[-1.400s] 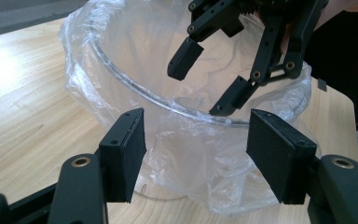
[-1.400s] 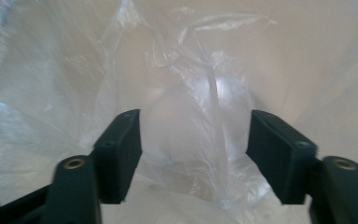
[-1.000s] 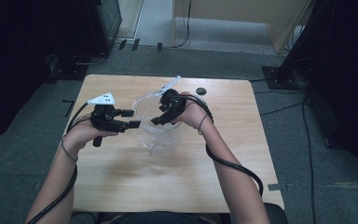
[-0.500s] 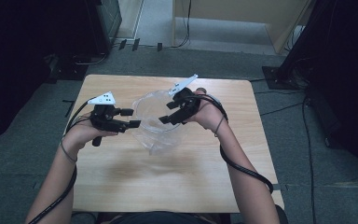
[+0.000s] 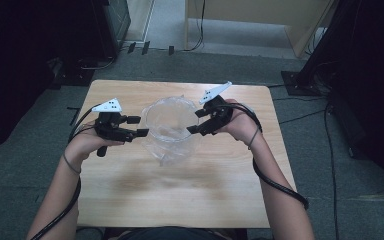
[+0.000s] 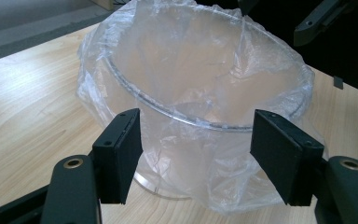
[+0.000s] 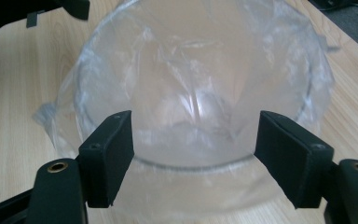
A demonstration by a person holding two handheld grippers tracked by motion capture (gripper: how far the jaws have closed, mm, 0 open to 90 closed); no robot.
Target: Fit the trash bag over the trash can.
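Clear bowl (image 5: 169, 126) lined w/ a plastic bag (image 6: 200, 154) stands upright, mouth up, mid-table on the light wood table (image 5: 180, 195) (bag edges folded over the rim). Left gripper (image 5: 139, 126) and right gripper (image 5: 195, 121) flank it, jaws spread, right's just widening, pinching nothing. No readable labels. Grey floor, dark surroundings.

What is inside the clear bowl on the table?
A clear plastic bag lines the bowl, its edge folded over the rim. Nothing else shows inside; the crumpled film blurs the very bottom.
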